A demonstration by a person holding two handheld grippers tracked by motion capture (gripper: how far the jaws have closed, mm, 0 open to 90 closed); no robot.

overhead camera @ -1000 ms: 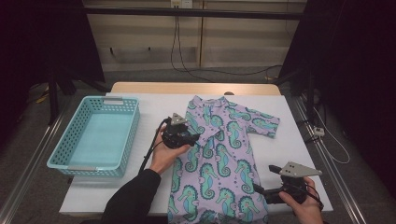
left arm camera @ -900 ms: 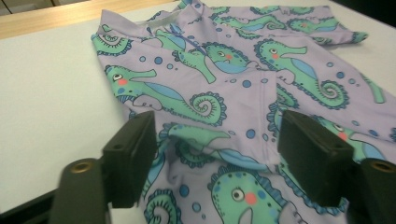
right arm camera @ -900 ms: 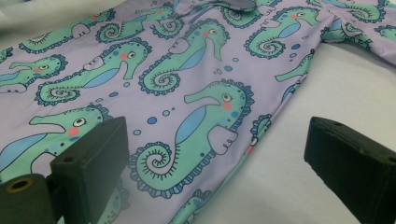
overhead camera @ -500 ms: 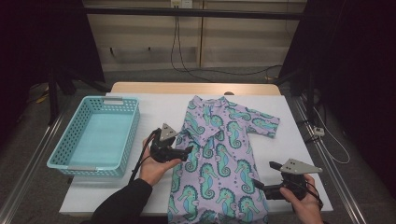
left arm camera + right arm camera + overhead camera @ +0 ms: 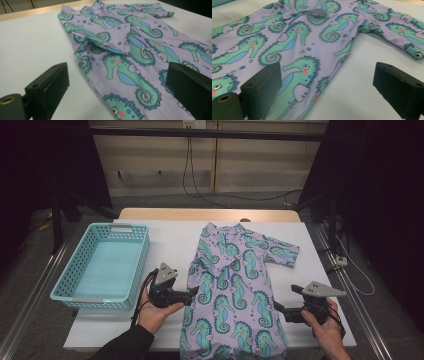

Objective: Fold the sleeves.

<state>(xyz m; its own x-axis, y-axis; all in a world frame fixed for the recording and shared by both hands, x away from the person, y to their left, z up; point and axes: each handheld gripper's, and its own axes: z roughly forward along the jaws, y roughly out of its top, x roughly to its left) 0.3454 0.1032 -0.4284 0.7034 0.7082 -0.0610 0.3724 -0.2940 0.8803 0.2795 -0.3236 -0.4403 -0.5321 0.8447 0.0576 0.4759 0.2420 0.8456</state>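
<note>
A lilac baby suit printed with green seahorses lies flat on the white table, neck at the far end. Its left sleeve is folded in over the chest, and the other sleeve is spread out to the right. My left gripper sits at the suit's left edge, pointing right. Its jaws have just been opening and now stand wide, gripping nothing; the left gripper hovers over the hem of the suit. My right gripper is at the suit's right edge, open. The right gripper has cloth under one jaw and bare table under the other.
A light blue plastic basket stands on the left part of the table, with nothing in it. The table's wooden far edge runs behind the suit. Metal rails and dark floor flank the table on both sides.
My left gripper has let go of the folded sleeve and drawn back toward the near left, to the suit's edge. The right gripper has barely shifted.
</note>
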